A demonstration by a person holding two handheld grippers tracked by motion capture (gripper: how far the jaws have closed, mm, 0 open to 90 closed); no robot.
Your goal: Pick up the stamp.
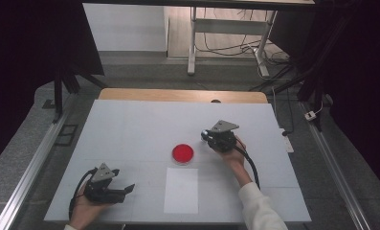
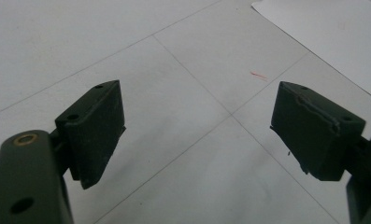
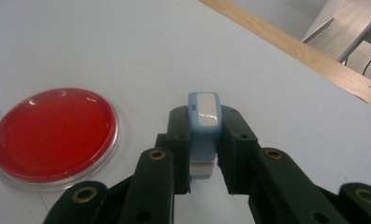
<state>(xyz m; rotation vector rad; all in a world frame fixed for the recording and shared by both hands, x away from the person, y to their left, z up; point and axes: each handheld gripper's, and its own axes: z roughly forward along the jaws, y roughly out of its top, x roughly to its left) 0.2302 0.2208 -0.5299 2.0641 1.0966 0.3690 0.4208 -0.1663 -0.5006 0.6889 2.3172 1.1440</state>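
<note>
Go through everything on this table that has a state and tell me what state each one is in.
Left gripper: jaws open, nothing between them, low over the table.
Right gripper: shut on the small light-blue and white device.
Small light-blue and white device: clamped between the jaws.
Round clear dish with red filling: flat on the table, untouched.
White paper sheet: lying flat.

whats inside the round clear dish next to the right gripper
The dish holds a flat, glossy red filling that reaches almost to its clear rim, with nothing else in it. The red layer covers the dish's bottom, so anything under it cannot be seen.
</note>
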